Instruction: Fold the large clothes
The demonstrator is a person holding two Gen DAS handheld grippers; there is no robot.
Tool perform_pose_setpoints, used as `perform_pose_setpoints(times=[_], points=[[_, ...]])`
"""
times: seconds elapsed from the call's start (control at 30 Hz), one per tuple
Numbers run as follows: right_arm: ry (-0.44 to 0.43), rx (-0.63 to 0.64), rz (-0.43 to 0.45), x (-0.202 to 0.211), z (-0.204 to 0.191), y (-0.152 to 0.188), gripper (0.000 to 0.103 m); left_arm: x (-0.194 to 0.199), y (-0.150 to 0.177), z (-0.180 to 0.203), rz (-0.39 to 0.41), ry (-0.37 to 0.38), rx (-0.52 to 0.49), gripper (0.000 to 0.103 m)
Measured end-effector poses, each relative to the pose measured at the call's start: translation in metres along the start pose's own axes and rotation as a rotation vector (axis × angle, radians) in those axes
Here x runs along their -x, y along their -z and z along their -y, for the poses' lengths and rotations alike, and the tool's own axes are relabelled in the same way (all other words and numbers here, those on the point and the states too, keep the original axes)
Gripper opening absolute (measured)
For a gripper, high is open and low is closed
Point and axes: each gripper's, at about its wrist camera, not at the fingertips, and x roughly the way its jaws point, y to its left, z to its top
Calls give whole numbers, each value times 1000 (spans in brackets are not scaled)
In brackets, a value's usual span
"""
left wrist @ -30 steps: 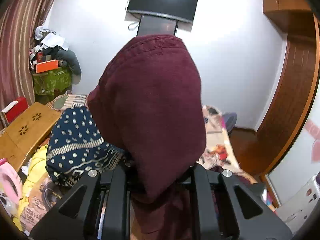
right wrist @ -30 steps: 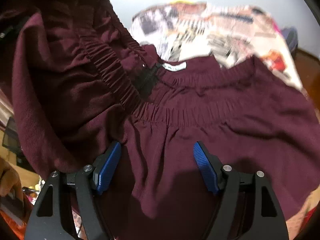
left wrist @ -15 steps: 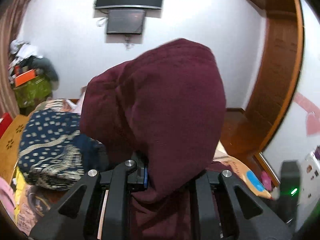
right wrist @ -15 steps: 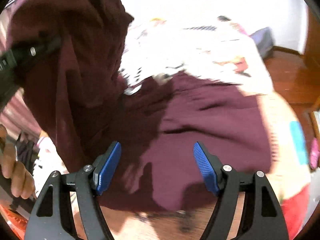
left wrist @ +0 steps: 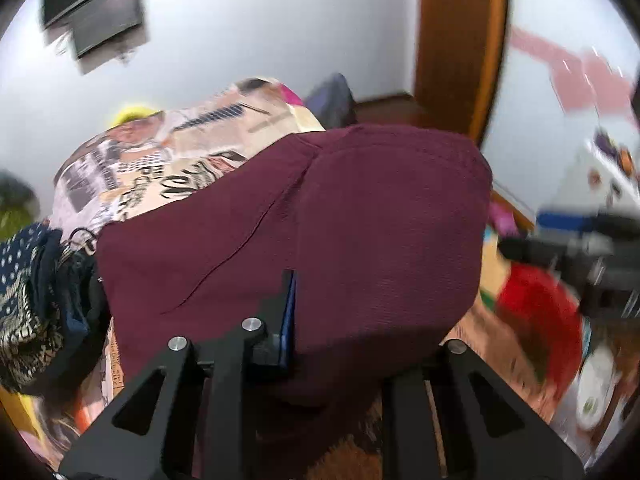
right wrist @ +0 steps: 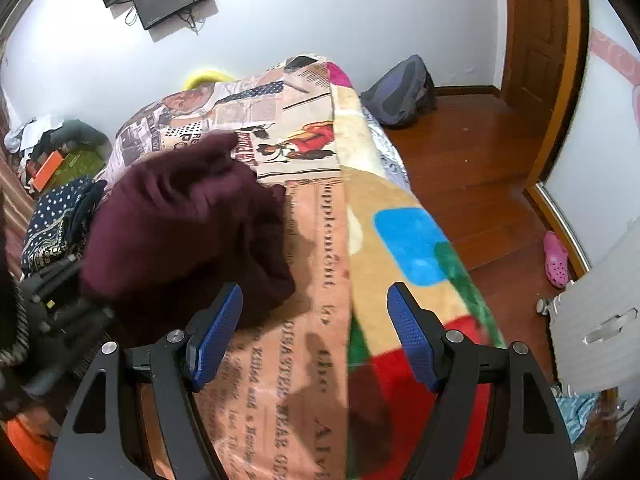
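Since the earlier frames both grippers have swung across the bed, and the maroon garment (right wrist: 180, 224) that draped high in front of the wall now sits bunched low on the newspaper-print bedspread (right wrist: 280, 112). At the left of the right wrist view lies a navy patterned cloth (right wrist: 52, 220), then the garment at centre left. The left gripper (left wrist: 340, 320) has maroon fabric draped over and between its fingers; its jaws have just been opening slightly, and whether the pads press the cloth cannot be told. Lower centre, the right gripper (right wrist: 316, 336) stands released, blue pads (right wrist: 412, 340) wide apart above the bedspread with nothing between them. Wooden floor (right wrist: 460, 152) fills the right.
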Motion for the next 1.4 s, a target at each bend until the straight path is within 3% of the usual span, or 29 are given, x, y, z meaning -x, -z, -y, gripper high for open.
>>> perform_pose_setpoints(times=[0.03,0.13,0.2,0.3,0.47,0.6,0.83,0.97,1.1,1.4], points=[[1,0,3,5,2,2,72,1,3,3,-5,-6,-32,22],[-7,19,11,16,-4,4,72,11,6,6,-22,2,-82,40],[-14,48,24,23,-8,4,72,21,10,5,-24,45,-95,64],[-47,100,65,40,-18,5,72,44,17,11,19,64,-103,89],[-117,146,112,45,-36,-9,72,74,23,-2,88,-22,-96,90],[-172,170,120,41,-54,-25,72,94,25,-34,129,-99,-31,95],[-214,198,42,11,-75,-36,72,90,34,-110,112,-182,149,97],[-173,195,-27,-15,-68,-36,72,59,53,-138,6,-144,258,97],[-157,154,-78,-32,-41,-30,72,24,78,-141,-104,-119,280,97],[-141,143,-141,-54,-11,-10,83,4,118,-146,-112,-38,379,98]])
